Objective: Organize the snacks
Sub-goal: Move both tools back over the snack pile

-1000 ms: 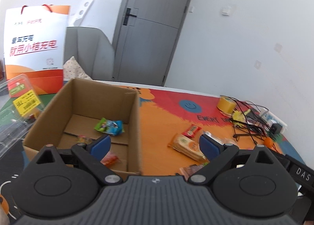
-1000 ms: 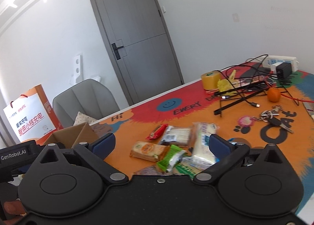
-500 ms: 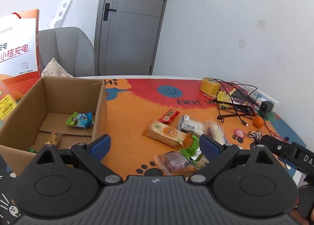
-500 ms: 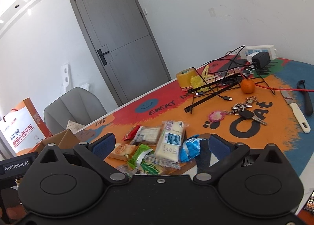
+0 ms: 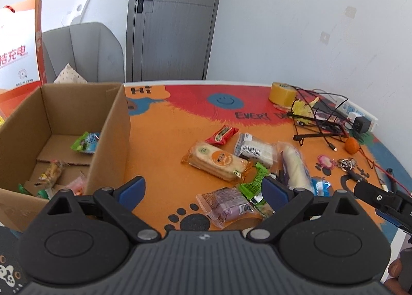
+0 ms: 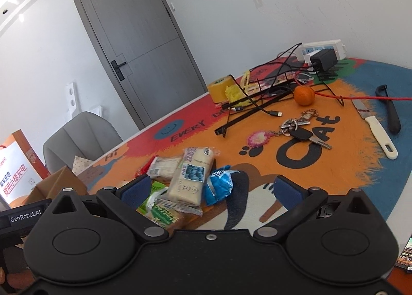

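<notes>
A pile of wrapped snacks lies on the colourful mat: an orange cracker pack (image 5: 219, 160), a red bar (image 5: 222, 134), a purple pack (image 5: 226, 204), a long white pack (image 6: 191, 174) and a blue wrapper (image 6: 219, 186). An open cardboard box (image 5: 113, 137) at the left holds several snacks, among them a green-blue packet (image 5: 86, 142). My left gripper (image 5: 203, 192) is open above the mat, between the box and the pile. My right gripper (image 6: 211, 190) is open, hovering just over the near side of the pile.
Farther right lie a yellow tape roll (image 5: 282, 93), a black wire stand with cables (image 6: 260, 104), a small orange (image 6: 303, 94), keys (image 6: 301, 130), a white-handled knife (image 6: 373, 127) and a power strip (image 6: 322, 49). An orange-white paper bag (image 5: 20, 42) and a grey chair (image 5: 85, 52) stand behind the box.
The left gripper swung right from over the box toward the snack pile. The right gripper moved forward and closer to the pile. Both stayed open and empty.
</notes>
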Tool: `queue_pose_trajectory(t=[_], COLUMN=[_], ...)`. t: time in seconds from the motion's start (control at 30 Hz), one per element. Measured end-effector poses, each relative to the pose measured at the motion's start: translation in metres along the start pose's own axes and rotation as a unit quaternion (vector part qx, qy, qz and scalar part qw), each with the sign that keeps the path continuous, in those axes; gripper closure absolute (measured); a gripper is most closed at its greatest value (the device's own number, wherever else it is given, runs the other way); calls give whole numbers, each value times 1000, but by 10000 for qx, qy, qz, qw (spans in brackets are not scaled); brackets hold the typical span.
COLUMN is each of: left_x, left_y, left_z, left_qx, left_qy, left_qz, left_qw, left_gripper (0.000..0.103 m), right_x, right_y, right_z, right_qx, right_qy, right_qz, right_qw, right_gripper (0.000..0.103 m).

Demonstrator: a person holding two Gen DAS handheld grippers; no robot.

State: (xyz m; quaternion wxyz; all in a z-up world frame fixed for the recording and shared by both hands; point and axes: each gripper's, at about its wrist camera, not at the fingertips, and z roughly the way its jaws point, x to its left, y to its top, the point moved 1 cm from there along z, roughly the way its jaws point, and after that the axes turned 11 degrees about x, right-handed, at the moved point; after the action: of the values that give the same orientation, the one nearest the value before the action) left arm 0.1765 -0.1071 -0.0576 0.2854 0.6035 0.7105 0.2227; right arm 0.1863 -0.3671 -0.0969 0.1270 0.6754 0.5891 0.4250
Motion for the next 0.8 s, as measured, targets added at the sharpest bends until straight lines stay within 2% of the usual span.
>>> queue_pose_trajectory(t=[0.27,0.33,0.53,0.67,0.8], left_x=[-10,-10,-11,-14,-13], left_y=[0,0,-1,-3,-4], left_z=[24,29,49,60,70], left_qx=[159,178,306,350,535], left_qy=[-24,-47,-87,-16,-78], left_qz=[50,11,-68,-30,-96], left_qw=[9999,9998,9995,9994,9985], left_gripper=[8,8,11,18,19], right_x=[-2,-3,-5,-6,-6], right_y=[-1,1,5,6,8], right_z=[19,24,39,47,54], right_qx=[89,103,215,251,299], right_qy=[-114,-101,-35,-34,-39], right_qz=[-74,-88,-58,-35,-17], right_qw=[9999,9999,9997,9997,9995], right_gripper=[2,9,19,20,20])
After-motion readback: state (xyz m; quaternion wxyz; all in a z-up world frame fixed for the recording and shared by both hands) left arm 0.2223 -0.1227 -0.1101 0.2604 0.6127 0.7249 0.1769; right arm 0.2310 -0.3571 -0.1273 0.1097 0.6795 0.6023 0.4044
